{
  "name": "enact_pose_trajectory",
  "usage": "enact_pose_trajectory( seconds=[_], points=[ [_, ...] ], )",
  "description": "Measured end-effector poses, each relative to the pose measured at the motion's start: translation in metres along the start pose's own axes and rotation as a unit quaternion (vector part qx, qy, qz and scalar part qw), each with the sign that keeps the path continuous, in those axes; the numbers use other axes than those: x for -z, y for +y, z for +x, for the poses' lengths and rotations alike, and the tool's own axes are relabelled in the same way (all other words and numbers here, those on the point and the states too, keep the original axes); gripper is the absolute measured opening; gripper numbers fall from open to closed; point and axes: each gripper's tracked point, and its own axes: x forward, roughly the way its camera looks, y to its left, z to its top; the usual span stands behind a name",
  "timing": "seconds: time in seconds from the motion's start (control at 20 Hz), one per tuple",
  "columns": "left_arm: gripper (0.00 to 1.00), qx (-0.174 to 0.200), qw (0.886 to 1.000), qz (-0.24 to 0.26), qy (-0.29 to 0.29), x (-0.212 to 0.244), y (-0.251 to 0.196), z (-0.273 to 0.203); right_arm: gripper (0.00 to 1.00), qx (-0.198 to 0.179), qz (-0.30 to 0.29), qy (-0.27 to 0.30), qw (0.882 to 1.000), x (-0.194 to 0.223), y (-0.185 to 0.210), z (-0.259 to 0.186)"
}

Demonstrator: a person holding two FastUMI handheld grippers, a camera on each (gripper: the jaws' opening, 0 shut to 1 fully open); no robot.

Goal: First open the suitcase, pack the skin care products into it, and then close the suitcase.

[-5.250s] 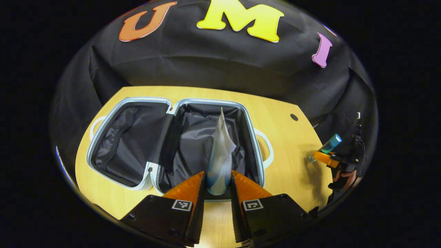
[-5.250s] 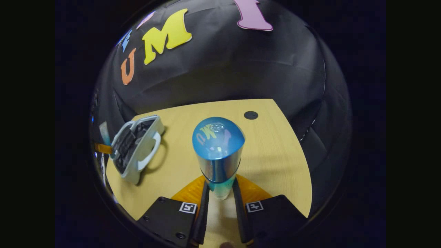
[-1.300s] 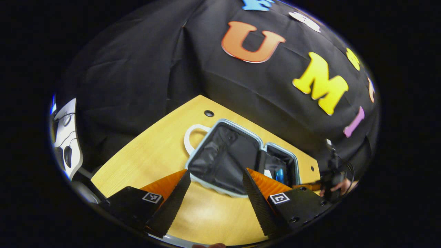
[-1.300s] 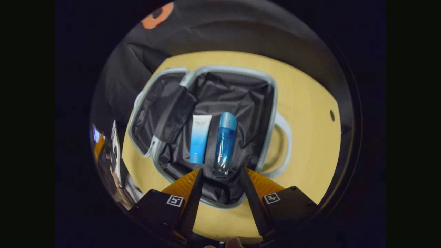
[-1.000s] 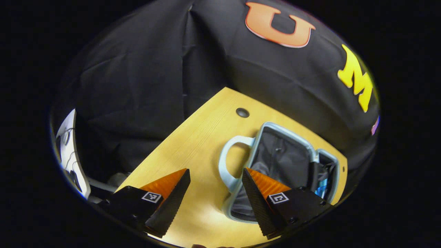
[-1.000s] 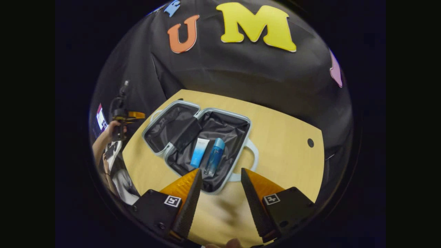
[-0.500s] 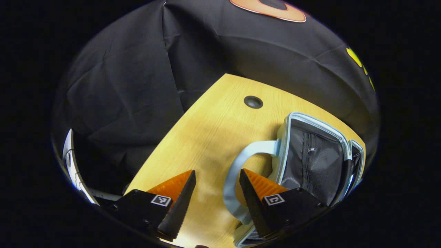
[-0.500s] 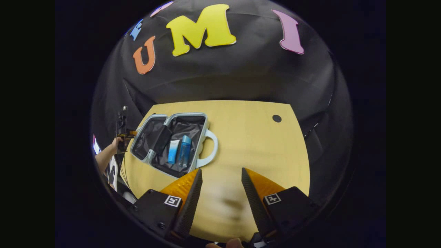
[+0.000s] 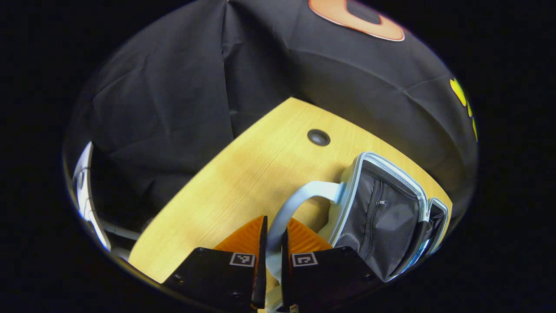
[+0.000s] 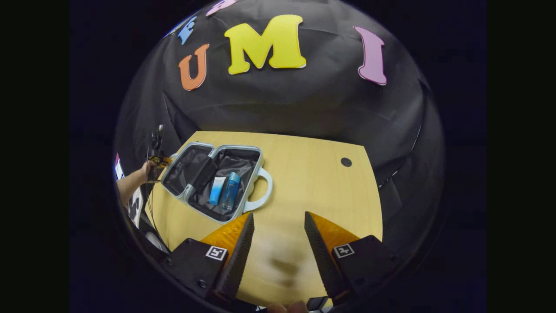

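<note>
My left fingers (image 9: 271,243), open a moment ago, now clamp the handle (image 9: 299,198) of the suitcase (image 10: 213,180) at 6 o'clock; right fingers (image 10: 276,234) spread empty. Products packed; closing begins.

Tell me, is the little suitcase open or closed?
Open. The suitcase lies with both halves spread flat on the table, its dark lining showing, with the tube and bottle lying inside.

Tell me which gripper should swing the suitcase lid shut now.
Left. The left gripper is shut on the lid handle, while the right gripper hangs open over bare table, away from the suitcase.
</note>
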Motion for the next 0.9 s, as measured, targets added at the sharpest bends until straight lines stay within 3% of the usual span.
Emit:
enact_pose_trajectory(
  seconds=[0.3,0.5,0.7,0.85,0.9],
  points=[
    [0.16,0.002,0.997,0.002,-0.080,-0.064,-0.049,-0.122,0.71,0.013,-0.006,-0.090,0.996,-0.015,-0.017,-0.028],
    [0.16,0.032,0.987,0.036,-0.153,-0.078,-0.137,-0.210,0.71,0.031,0.010,-0.133,0.991,-0.016,-0.054,-0.056],
    [0.16,0.096,0.972,0.068,-0.203,-0.054,-0.249,-0.269,0.70,0.048,0.031,-0.144,0.988,-0.002,-0.091,-0.077],
    [0.16,0.147,0.963,0.082,-0.208,-0.012,-0.327,-0.284,0.67,0.068,0.028,-0.148,0.986,0.004,-0.122,-0.091],
    [0.16,0.161,0.961,0.091,-0.206,0.004,-0.354,-0.282,0.71,0.077,0.024,-0.151,0.985,0.005,-0.131,-0.095]
  ],
)
